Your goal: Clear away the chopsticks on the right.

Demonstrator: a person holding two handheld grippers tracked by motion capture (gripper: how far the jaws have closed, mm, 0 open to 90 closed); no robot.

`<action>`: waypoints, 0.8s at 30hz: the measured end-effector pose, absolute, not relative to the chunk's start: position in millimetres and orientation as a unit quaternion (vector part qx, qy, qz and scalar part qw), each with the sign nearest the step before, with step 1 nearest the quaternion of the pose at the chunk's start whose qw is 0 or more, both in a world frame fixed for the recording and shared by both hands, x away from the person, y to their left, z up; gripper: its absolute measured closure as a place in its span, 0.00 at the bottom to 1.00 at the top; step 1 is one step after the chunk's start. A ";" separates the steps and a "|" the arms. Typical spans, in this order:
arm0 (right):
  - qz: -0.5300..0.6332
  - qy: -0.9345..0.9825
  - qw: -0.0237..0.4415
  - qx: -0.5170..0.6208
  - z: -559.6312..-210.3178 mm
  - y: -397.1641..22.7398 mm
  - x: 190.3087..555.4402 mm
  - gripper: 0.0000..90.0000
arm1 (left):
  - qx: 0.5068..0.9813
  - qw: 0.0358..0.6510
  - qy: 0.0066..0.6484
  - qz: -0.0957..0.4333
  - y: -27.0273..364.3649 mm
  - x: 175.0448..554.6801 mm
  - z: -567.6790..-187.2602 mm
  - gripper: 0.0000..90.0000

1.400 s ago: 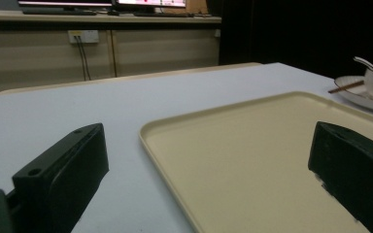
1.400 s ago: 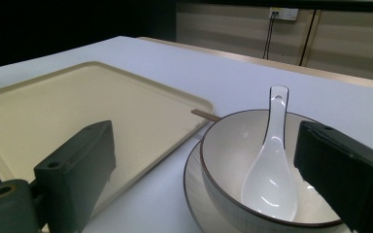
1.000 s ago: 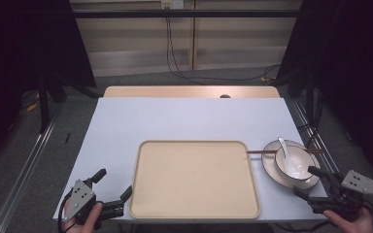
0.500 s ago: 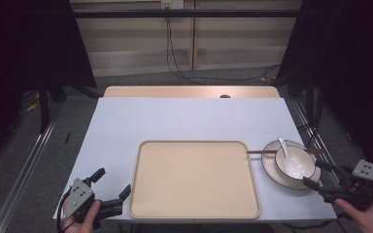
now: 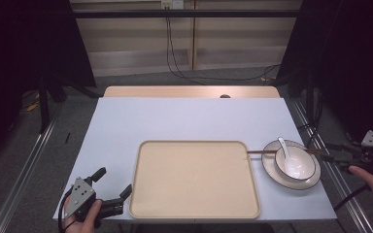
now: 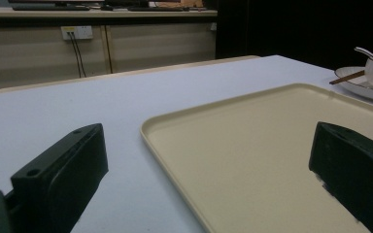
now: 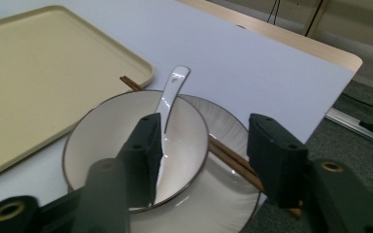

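Since a second ago, only the right gripper [image 5: 331, 152] has moved: it slid out past the right edge of the table [image 5: 184, 119], and its jaws have just been closing part way with nothing pinched between them. Everything else stayed put.

Going from the left, I see my left gripper [image 5: 111, 187] low at the near left corner of the table. Its jaws are wide apart and hold nothing. One jaw sits over the bare table, the other over the near left corner of the tray [image 6: 252, 145].

That tray is flat and tan, and it lies in the middle of the near side.

Just right of it sits a white plate [image 5: 272, 170] with a white bowl [image 7: 126, 141] on it. A white spoon [image 7: 171, 94] rests in the bowl with its handle poking up over the rim. Brown chopsticks [image 7: 233, 162] lie across the plate, under the bowl.

My right gripper points at the bowl from the right side. Its jaws are about half open, and the bowl and chopsticks lie past their tips, not gripped.
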State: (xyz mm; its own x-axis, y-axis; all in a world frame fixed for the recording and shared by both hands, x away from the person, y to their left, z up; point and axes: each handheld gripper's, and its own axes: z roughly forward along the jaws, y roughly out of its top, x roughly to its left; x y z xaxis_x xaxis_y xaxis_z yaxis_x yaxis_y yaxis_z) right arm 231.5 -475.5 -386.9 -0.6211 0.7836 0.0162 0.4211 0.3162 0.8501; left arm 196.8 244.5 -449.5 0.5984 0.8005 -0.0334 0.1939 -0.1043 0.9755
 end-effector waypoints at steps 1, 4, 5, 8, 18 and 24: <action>0.441 0.785 0.205 0.384 -386.9 -475.5 231.5 0.56 | 0.693 0.565 0.359 0.268 244.5 196.8 -449.5 0.01; 0.420 0.805 0.200 0.368 -382.5 -481.4 251.4 0.66 | 0.695 0.562 0.356 0.271 244.5 197.0 -449.3 0.00; 0.418 0.810 0.198 0.360 -381.4 -481.2 256.8 0.68 | 0.695 0.562 0.357 0.272 244.3 197.3 -449.4 0.00; 0.394 0.833 0.187 0.341 -381.4 -479.2 274.2 0.74 | 0.695 0.562 0.356 0.273 244.6 197.1 -449.0 0.00; 0.317 0.885 0.112 0.323 -405.4 -472.7 320.2 0.84 | 0.695 0.563 0.355 0.272 244.8 197.0 -449.5 0.00; 0.279 0.906 0.064 0.312 -414.6 -466.7 334.1 0.87 | 0.697 0.559 0.356 0.275 244.7 197.1 -449.5 0.00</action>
